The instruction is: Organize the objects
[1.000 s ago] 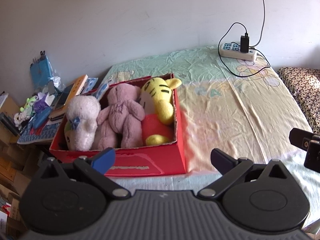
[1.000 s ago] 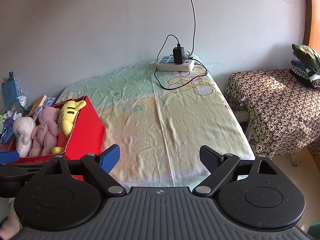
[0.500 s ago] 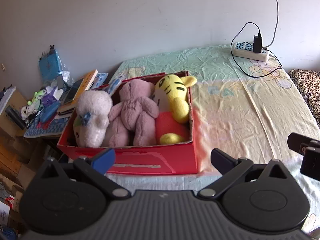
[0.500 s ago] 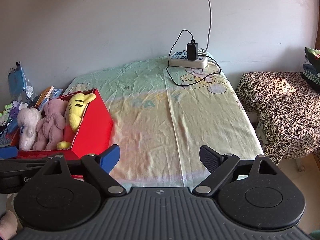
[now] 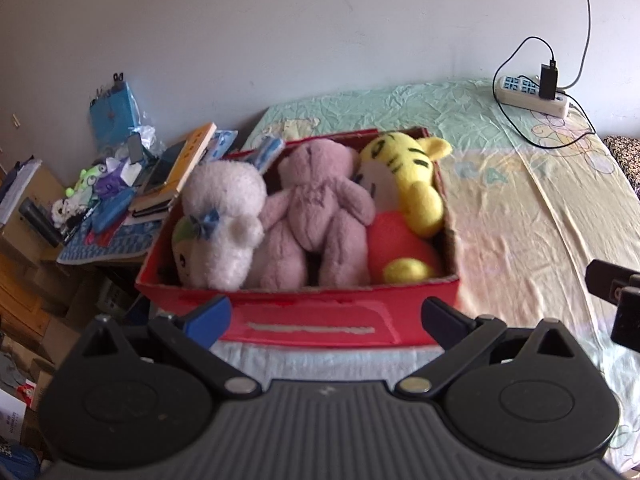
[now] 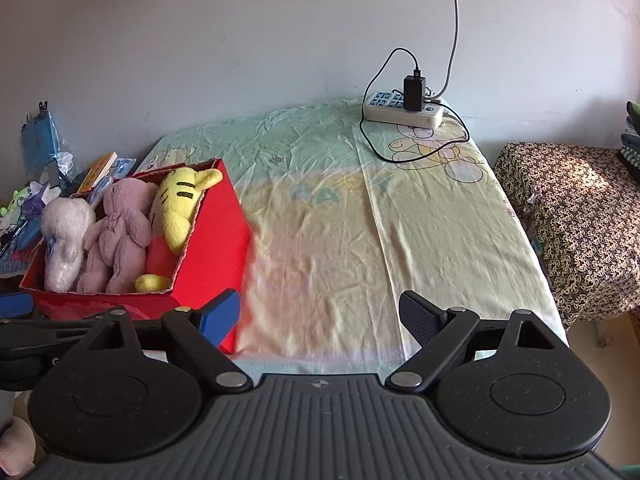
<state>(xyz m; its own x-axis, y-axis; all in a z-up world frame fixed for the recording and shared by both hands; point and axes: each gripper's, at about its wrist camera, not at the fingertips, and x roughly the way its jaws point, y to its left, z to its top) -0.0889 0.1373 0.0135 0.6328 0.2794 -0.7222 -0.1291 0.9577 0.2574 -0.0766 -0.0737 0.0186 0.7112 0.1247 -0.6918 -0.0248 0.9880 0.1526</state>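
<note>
Left tongs point(image 5: 326, 316) hover level before the red box point(image 5: 304, 322) of plush toys point(image 5: 316, 216), spread wide, empty; right tongs point(image 6: 320, 314) likewise over the bed point(image 6: 400, 232), seemingly not touching it.

Readable text is scarce. Bedsheet point(image 6: 420, 240) has large pale-blue print letters mid-bed, roughly "CA…", partly washed out; a small dark mark further back is illegible. Book point(image 5: 188, 160) spine carries characters, too blurred to read. Carton point(image 5: 12, 420) at lower left has red print, unreadable. Power strip point(image 6: 402, 110): no legible markings.
</note>
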